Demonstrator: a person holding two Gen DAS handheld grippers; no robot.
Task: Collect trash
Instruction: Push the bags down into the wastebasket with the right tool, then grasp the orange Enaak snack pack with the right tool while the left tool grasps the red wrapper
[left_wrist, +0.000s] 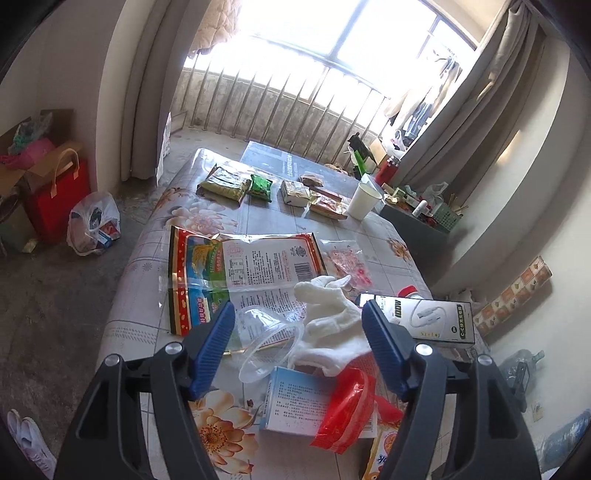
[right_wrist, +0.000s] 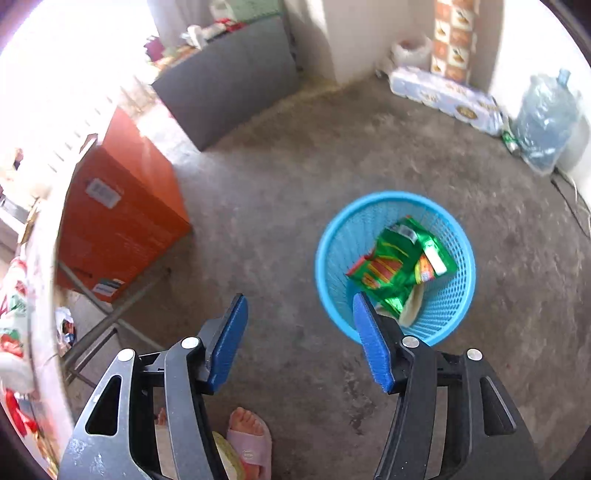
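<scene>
My left gripper is open and empty, hovering over the floral table. Between its fingers lie a clear plastic cup on its side and a white cloth. Beyond them lies a large flattened food bag. A red plastic wrapper lies on a blue-white box near my fingers. My right gripper is open and empty above the floor. Just right of it stands a blue mesh bin holding a green snack wrapper.
Several snack packets and a white paper cup sit at the table's far end. A cable box lies at right. An orange box stands under the table edge. A water jug stands by the wall. A foot in a pink slipper is below.
</scene>
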